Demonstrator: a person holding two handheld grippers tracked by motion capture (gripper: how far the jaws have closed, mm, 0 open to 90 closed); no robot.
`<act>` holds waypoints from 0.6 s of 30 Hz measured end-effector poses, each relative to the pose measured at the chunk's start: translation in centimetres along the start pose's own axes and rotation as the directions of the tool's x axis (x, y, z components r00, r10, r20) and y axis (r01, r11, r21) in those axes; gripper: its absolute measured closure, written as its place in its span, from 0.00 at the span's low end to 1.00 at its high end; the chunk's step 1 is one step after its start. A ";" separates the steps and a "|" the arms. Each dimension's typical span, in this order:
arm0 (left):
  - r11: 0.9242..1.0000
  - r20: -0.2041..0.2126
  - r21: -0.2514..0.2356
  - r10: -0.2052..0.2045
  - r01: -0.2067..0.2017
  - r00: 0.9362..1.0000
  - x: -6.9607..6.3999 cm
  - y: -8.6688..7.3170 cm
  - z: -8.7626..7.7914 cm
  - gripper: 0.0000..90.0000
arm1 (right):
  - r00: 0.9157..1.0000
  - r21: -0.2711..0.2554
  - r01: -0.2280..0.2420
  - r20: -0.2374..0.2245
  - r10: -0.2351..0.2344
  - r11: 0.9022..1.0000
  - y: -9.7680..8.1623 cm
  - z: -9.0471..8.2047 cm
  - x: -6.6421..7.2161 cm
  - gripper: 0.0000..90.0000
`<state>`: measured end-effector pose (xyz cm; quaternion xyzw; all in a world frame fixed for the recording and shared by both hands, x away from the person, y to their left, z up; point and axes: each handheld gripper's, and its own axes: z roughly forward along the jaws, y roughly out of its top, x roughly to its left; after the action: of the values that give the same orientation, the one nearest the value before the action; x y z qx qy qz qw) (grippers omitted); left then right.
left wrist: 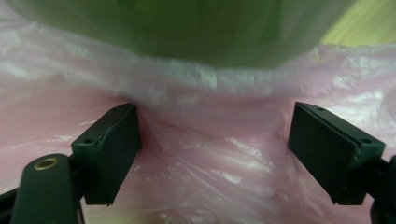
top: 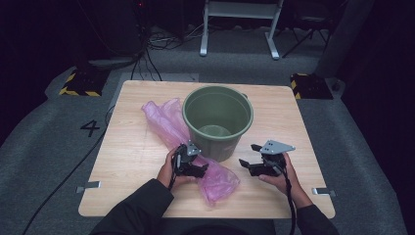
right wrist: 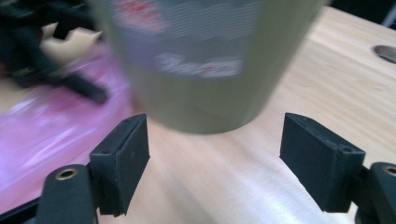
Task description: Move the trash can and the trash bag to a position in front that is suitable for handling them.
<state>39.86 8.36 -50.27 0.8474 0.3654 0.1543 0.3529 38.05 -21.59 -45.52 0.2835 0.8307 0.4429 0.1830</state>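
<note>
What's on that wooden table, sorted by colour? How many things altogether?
Green: 1, the bucket
Pink: 1, the plastic bag, lying partly under the bucket
Black: 2, the left gripper and the right gripper, both open
Total: 4

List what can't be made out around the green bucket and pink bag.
- Label on the green bucket, right gripper view: motion blur, unreadable.
- Pink bag, high view: its middle is hidden behind the bucket.
- Bucket's base, left gripper view: out of focus, rim cut off by the top edge.
</note>
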 end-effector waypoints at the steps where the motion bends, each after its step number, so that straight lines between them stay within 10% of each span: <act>1: 1.000 0.001 0.000 -0.008 0.008 1.000 -0.1 0.2 0.2 0.18 | 1.000 0.007 0.013 -0.007 -0.013 1.000 -0.1 -0.1 0.3 0.27; 18: 0.999 -0.053 -0.036 0.019 -0.021 0.998 -0.9 3.0 1.9 0.22 | 0.995 0.084 0.025 -0.095 -0.017 0.996 -1.6 -0.3 1.6 0.32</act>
<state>41.78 5.35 -49.50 0.8401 0.3635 0.1868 0.3568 36.11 -21.47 -46.79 0.2613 0.8594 0.4179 0.1361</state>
